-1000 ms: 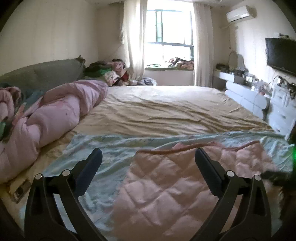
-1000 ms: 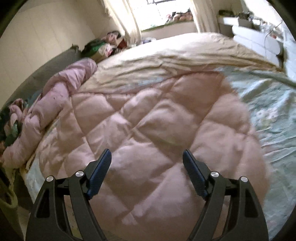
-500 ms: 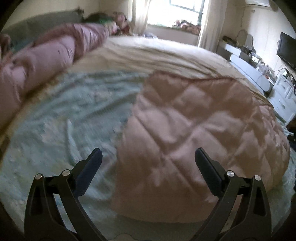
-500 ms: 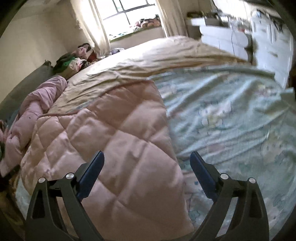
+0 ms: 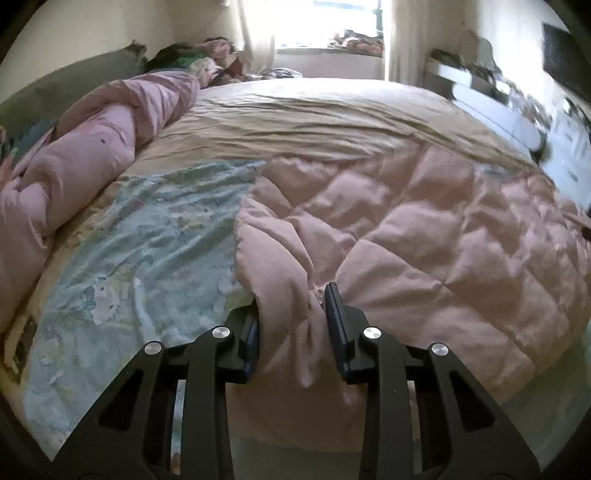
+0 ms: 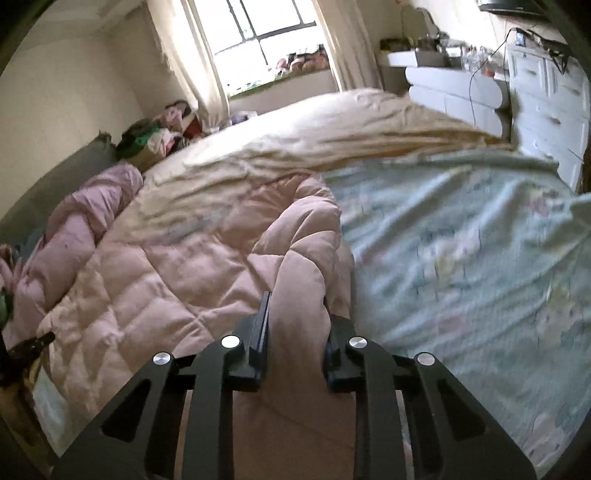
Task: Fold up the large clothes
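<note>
Your left hand-held gripper point(image 5: 291, 314) has just closed its jaws on a bunched fold at the near left corner of the pink quilted garment point(image 5: 424, 236), and the padded fabric bulges up between the two black fingers point(image 5: 338, 325). Your right hand-held gripper point(image 6: 295, 332) has just closed as well, pinching a thick ridge of the same pink quilted garment point(image 6: 177, 266) along its right-hand edge, where the cloth rises in a hump between the pads. The garment lies spread on the bed, on top of a pale blue printed sheet point(image 5: 147, 251) that shows bare to the left of it in the left wrist view and to the right of it in the right wrist view. Beyond it a tan bedspread point(image 5: 314, 114) covers the far part of the bed up toward the bright window point(image 6: 266, 33). A rolled pink duvet point(image 5: 92, 147) lies along the left side, against a grey headboard point(image 5: 66, 85).
</note>
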The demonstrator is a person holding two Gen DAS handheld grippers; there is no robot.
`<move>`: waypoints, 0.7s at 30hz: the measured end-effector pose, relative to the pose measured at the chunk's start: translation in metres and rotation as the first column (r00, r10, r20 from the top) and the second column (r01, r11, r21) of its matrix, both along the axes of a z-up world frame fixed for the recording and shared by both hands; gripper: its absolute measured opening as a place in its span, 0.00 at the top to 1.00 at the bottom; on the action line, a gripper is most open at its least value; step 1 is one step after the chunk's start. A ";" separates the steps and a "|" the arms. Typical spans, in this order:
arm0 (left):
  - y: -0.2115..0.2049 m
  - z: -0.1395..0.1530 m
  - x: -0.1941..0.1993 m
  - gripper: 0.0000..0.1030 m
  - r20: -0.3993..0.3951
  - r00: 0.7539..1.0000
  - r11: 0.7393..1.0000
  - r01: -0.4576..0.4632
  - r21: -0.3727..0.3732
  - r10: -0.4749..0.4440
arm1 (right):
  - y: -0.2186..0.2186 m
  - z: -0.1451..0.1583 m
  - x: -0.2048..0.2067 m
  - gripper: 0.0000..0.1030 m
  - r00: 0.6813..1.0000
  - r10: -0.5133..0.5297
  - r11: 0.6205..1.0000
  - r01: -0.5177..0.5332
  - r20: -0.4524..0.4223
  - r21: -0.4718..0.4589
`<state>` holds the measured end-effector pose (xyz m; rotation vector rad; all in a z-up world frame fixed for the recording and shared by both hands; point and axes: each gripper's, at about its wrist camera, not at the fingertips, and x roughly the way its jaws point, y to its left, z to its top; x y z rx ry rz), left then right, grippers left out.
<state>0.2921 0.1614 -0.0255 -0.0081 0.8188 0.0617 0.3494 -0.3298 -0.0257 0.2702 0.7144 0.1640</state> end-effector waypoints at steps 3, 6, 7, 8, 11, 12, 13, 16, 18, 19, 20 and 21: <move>0.000 0.003 0.022 0.77 -0.007 1.000 0.999 -0.029 0.014 0.029 | 0.003 0.006 0.023 0.80 1.000 -0.013 1.000 0.013 0.006 -0.013; -0.007 -0.005 0.041 0.77 -0.030 0.998 0.997 -0.046 0.055 0.048 | 0.006 -0.005 0.048 0.80 0.998 -0.043 0.998 0.042 -0.035 -0.037; -0.008 -0.011 0.046 0.77 -0.040 0.998 0.996 -0.055 0.071 0.058 | 0.006 -0.012 0.056 0.80 0.997 -0.054 0.998 0.052 -0.055 -0.045; -0.009 -0.017 0.052 0.77 -0.051 0.996 0.993 -0.067 0.098 0.072 | 0.008 -0.017 0.060 0.80 0.996 -0.062 0.997 0.058 -0.067 -0.052; -0.007 -0.030 0.060 0.77 -0.075 0.993 0.991 -0.079 0.105 0.087 | 0.009 -0.038 0.072 0.80 0.991 -0.084 0.995 0.078 -0.106 -0.059; -0.004 -0.035 0.062 0.77 -0.080 0.993 0.992 -0.085 0.093 0.092 | 0.010 -0.042 0.075 0.80 0.990 -0.087 0.995 0.081 -0.113 -0.058; -0.004 -0.038 0.063 0.76 -0.085 0.992 0.992 -0.087 0.092 0.094 | 0.011 -0.046 0.078 0.80 0.989 -0.090 0.995 0.083 -0.115 -0.062; -0.008 -0.045 0.067 0.76 -0.084 0.992 0.990 -0.083 0.111 0.093 | 0.017 -0.052 0.084 0.79 0.988 -0.097 0.992 0.087 -0.123 -0.086; -0.010 -0.047 0.068 0.76 -0.084 0.992 0.990 -0.081 0.114 0.091 | 0.017 -0.057 0.088 0.78 0.986 -0.100 0.992 0.088 -0.133 -0.092; -0.009 -0.049 0.070 0.76 -0.086 0.992 0.991 -0.082 0.110 0.092 | 0.017 -0.059 0.090 0.78 0.985 -0.102 0.992 0.090 -0.138 -0.093; -0.008 -0.050 0.071 0.76 -0.088 0.992 0.991 -0.084 0.105 0.094 | 0.018 -0.061 0.091 0.77 0.984 -0.104 0.992 0.092 -0.144 -0.088; -0.008 -0.051 0.072 0.76 -0.088 0.992 0.991 -0.086 0.102 0.095 | 0.018 -0.063 0.091 0.76 0.983 -0.107 0.992 0.095 -0.149 -0.085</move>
